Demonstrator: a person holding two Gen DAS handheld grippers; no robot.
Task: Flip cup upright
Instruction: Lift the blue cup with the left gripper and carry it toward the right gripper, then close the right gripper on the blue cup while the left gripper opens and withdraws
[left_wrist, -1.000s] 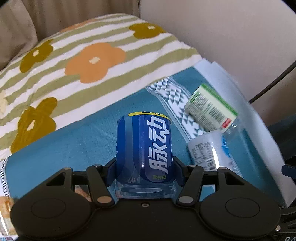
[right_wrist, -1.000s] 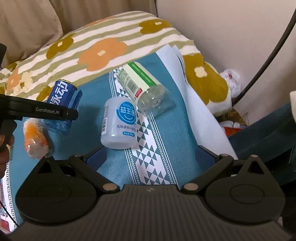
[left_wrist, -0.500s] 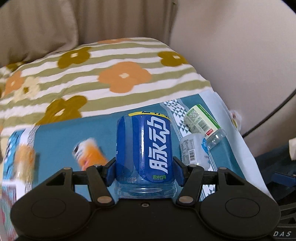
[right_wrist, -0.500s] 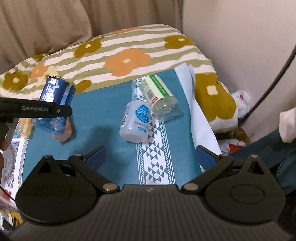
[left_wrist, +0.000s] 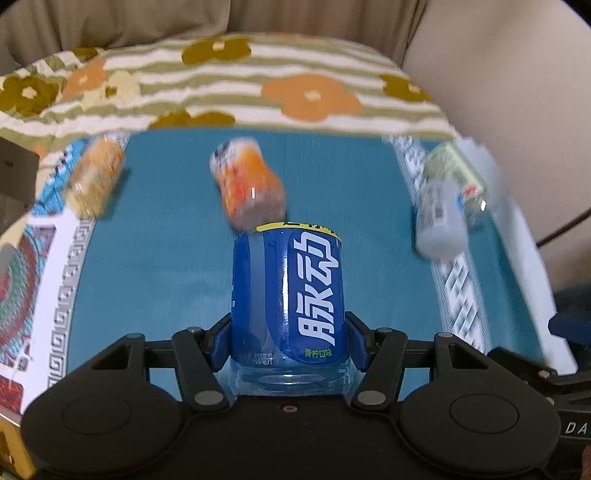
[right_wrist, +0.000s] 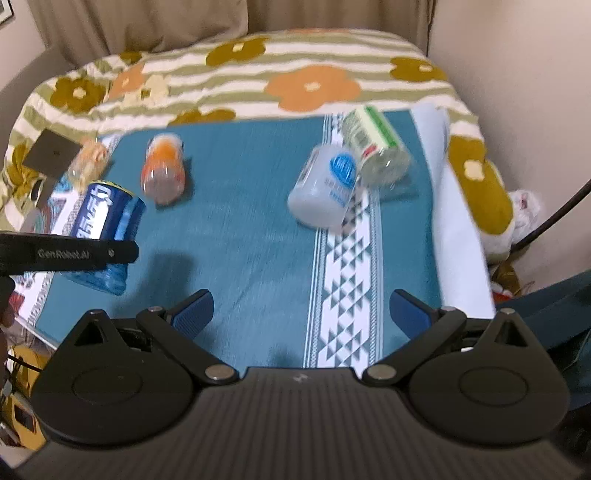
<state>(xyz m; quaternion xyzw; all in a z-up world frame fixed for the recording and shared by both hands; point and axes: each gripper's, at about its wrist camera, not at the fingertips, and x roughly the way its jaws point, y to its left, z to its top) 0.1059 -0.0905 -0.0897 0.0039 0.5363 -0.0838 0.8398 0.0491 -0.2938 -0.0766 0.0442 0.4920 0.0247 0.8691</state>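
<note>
My left gripper (left_wrist: 288, 341) is shut on a blue cup (left_wrist: 288, 295) cut from a drink bottle, with white Chinese lettering. It holds the cup in the air above the teal cloth (left_wrist: 166, 266). In the right wrist view the same blue cup (right_wrist: 105, 230) hangs tilted at the left, held by the left gripper's arm (right_wrist: 70, 253). My right gripper (right_wrist: 301, 312) is open and empty above the cloth's near edge.
Other cups lie on their sides on the cloth: an orange one (right_wrist: 164, 173), a pale yellow one (right_wrist: 88, 164), a white one with a blue logo (right_wrist: 325, 186) and a green-labelled one (right_wrist: 375, 146). A flowered striped blanket (right_wrist: 258, 74) lies behind. A wall stands to the right.
Both grippers have drawn back and up from the cloth, so more of it shows. The blue cup stays clamped in the left gripper, now further left and higher.
</note>
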